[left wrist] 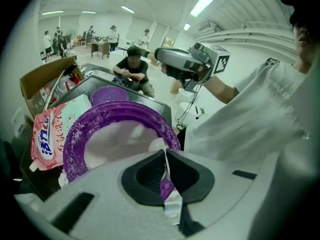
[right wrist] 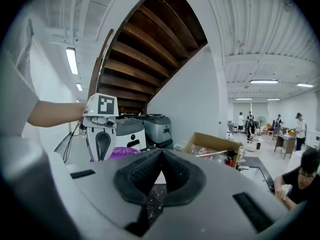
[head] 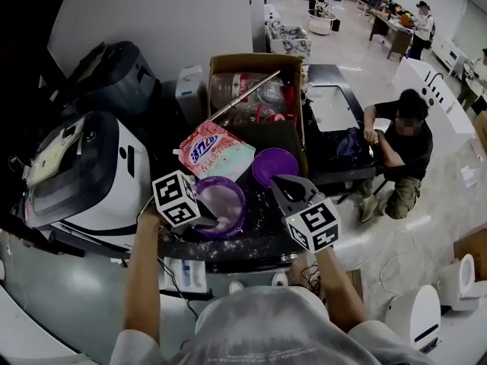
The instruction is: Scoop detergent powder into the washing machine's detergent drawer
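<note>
I see the dark worktop (head: 262, 234) crowded from end to end. A big white appliance (head: 84, 173) stands at its left. An open cardboard box (head: 255, 61) full of clutter sits at the back. Just in front of the box lies the pink detergent bag (head: 215, 150), flat on its side. The purple bowl (head: 242, 204) sits near the front edge, just beside the bag, with a bed of white detergent powder (head: 221, 204) inside. A purple lid (head: 275, 166) lies to the bowl's right, against the box.

My left tongs (head: 209, 220) are down at the bowl's near rim. In the left gripper view they are clamped together on a thin white handle (left wrist: 166, 169), with the bowl's rim right behind the pads. I cannot tell what is at the handle's far end.

My right tongs (head: 283, 188) hang in the air to the right of the bowl, near the lid. In the right gripper view their pads meet with nothing between them.
</note>
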A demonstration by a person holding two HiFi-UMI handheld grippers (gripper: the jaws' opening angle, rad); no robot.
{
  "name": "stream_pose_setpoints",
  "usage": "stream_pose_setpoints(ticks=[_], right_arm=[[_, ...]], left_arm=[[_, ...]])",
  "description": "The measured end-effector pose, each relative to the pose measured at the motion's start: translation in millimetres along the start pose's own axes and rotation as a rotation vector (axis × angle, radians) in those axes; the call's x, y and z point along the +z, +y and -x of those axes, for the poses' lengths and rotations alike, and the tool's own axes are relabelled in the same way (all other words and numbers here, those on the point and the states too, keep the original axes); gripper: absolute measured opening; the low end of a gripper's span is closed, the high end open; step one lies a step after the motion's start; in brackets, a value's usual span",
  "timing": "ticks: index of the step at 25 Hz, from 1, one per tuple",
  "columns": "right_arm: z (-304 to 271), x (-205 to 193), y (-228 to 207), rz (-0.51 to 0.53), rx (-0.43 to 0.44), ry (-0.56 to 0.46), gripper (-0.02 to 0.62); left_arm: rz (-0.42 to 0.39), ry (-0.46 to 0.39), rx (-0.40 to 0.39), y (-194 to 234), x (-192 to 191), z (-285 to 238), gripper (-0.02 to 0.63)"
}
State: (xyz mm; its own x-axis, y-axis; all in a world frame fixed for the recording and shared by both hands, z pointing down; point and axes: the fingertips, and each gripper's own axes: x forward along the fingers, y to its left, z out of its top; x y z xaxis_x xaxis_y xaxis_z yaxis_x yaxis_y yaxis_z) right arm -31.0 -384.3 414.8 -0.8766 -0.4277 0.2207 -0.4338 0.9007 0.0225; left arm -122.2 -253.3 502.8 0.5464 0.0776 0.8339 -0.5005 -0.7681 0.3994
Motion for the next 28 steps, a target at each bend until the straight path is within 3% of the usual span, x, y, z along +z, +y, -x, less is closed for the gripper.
stream_pose_setpoints(ticks=[12, 18, 28], right_arm=[[-17.3, 3.5, 4.7, -0.002, 0.027, -0.007, 0.005], [-20.1, -0.8, 3.3, -0.009, 0.027, 0.009, 0.005], [-29.3, -11.4, 3.8, -0.021, 0.019, 0.047, 0.005]], left_arm=[[-0.022, -0.039, -0.113, -18.8, -6.6, 6.8, 0.015], [-0.027, -0.054, -0.129, -18.6, -5.2, 6.9, 0.015], [0.081, -0.312, -0.093, -6.3, -6.6, 27.4, 0.015]])
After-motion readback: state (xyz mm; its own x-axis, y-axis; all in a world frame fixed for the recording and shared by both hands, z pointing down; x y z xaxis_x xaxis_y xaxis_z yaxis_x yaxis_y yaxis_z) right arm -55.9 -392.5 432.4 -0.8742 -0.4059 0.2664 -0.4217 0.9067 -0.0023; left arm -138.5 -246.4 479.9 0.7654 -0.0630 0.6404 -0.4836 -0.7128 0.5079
